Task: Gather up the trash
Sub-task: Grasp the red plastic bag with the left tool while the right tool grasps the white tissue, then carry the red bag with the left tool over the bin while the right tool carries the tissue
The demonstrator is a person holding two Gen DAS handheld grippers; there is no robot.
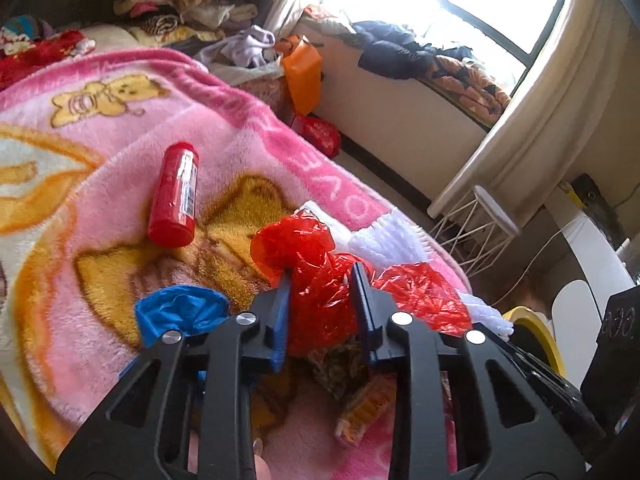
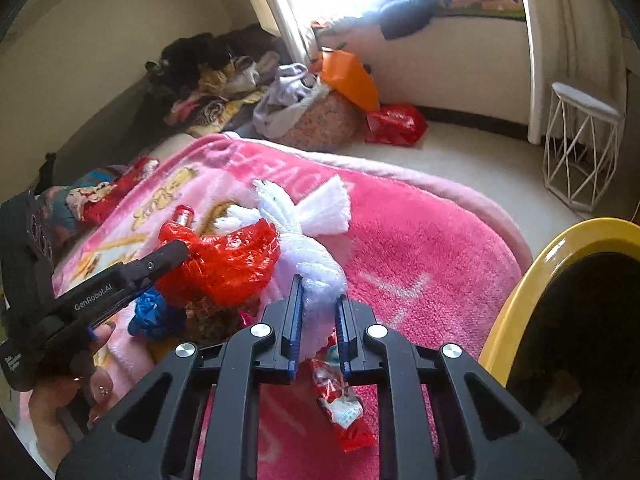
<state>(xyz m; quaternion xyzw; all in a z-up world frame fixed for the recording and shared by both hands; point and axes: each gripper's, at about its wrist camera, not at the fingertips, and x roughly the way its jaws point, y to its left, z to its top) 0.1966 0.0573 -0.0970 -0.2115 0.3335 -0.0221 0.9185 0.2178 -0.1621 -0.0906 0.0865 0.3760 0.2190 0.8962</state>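
On the pink bear blanket lie a crumpled red plastic bag, a red bottle, a blue wrapper, a white yarn bundle and a red-white wrapper. My left gripper is shut on the red plastic bag, which also shows in the right wrist view. My right gripper is closed around the near end of the white yarn bundle. A yellow-rimmed trash bin stands at the right.
A brown snack wrapper lies under the left gripper. A white wire stool stands on the floor by the curtain. An orange bag, a red bag and clothes piles sit beyond the bed.
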